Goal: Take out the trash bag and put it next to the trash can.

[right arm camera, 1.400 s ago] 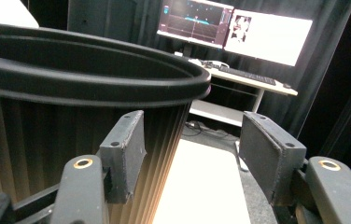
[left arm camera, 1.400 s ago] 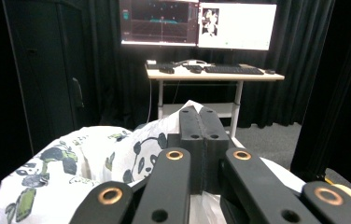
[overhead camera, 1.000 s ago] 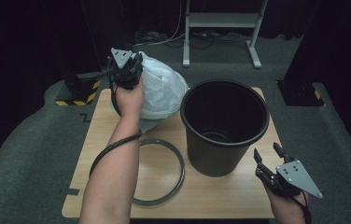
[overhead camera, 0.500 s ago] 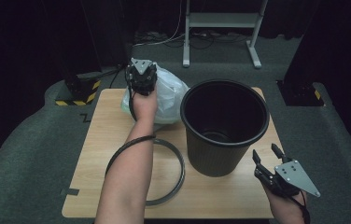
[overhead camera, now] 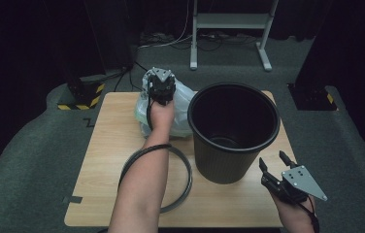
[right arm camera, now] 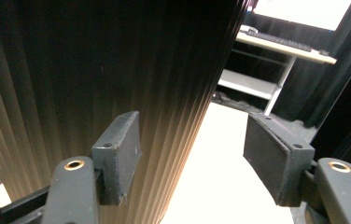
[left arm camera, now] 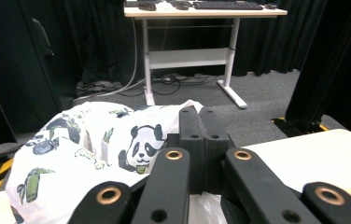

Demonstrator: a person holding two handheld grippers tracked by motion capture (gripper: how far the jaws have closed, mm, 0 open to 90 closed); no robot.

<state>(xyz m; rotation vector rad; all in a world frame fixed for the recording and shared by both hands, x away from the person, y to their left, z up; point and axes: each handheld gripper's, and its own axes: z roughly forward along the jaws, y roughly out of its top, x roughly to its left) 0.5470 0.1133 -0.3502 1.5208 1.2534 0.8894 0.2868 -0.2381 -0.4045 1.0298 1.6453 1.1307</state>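
The high view looked forward and down from above the person's side, taking in the whole wooden surface [overhead camera: 117, 126], the black ribbed bin [overhead camera: 234, 131] and the floor beyond. The left gripper view rode low on the left tool [left arm camera: 204, 135], facing level across a panda-print bag [left arm camera: 94, 149] toward a distant white desk [left arm camera: 201, 9]. The right gripper view sat very close to the bin's wall [right arm camera: 94, 70], angled upward between the right tool's [right arm camera: 192, 154] jaws. The bag, bin and desk legs [overhead camera: 229, 29] also appeared in the high view.
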